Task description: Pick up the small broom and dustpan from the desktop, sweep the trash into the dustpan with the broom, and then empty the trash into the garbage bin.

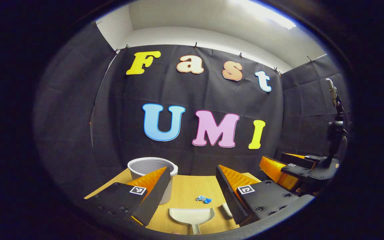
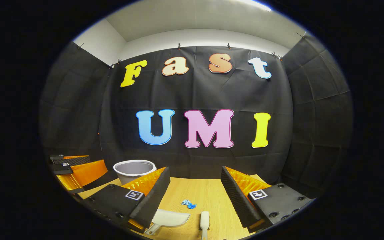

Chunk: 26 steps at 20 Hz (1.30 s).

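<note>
Below, dustpan [image 1: 192,215] and broom [image 2: 204,220] between spread fingers [image 1: 227,186], untouched.

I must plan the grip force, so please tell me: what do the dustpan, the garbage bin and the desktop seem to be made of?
The dustpan looks like smooth matte plastic: off-white, thin moulded rim. The garbage bin seems grey plastic, with a rolled lip. The desktop shows pale wood grain, wood or laminate.

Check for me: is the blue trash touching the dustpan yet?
Apart. In the left gripper view, bare wooden desktop shows between the blue trash and the dustpan rim; the right gripper view shows the same gap.
</note>
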{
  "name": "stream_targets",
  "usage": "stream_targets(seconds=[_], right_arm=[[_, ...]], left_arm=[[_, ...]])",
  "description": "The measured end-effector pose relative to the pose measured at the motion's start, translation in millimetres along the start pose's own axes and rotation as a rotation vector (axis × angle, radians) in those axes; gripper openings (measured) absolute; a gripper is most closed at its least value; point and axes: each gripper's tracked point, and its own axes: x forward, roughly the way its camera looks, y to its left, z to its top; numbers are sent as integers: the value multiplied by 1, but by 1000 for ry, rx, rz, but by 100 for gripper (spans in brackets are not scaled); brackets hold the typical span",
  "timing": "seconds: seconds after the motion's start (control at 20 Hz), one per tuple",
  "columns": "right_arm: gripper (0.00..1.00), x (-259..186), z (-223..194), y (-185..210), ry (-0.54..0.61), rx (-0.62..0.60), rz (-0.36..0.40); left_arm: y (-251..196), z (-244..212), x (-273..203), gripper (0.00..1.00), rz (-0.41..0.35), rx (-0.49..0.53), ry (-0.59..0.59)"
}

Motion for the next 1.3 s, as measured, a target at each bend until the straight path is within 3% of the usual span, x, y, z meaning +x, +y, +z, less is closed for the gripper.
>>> stream_targets(seconds=[0.2, 0.35, 0.5, 0.85, 1.0, 1.3], right_arm=[[99, 4, 3, 1, 19, -15, 44], [99, 10, 2, 3, 33, -31, 104], [99, 20, 4, 2, 53, -54, 168], [99, 34, 14, -4, 9, -33, 281], [99, 35, -9, -8, 74, -47, 279], [98, 44, -6, -37, 78, -48, 126]], left_arm=[[0, 8, -6, 81, 49, 14, -12], [14, 20, -10, 82, 148, 90, -47], [6, 22, -16, 81, 216, 91, -34], [-22, 22, -23, 82, 297, 86, -42], [-25, 9, -19, 81, 294, 55, 2], [4, -25, 11, 82, 280, -20, 134]])
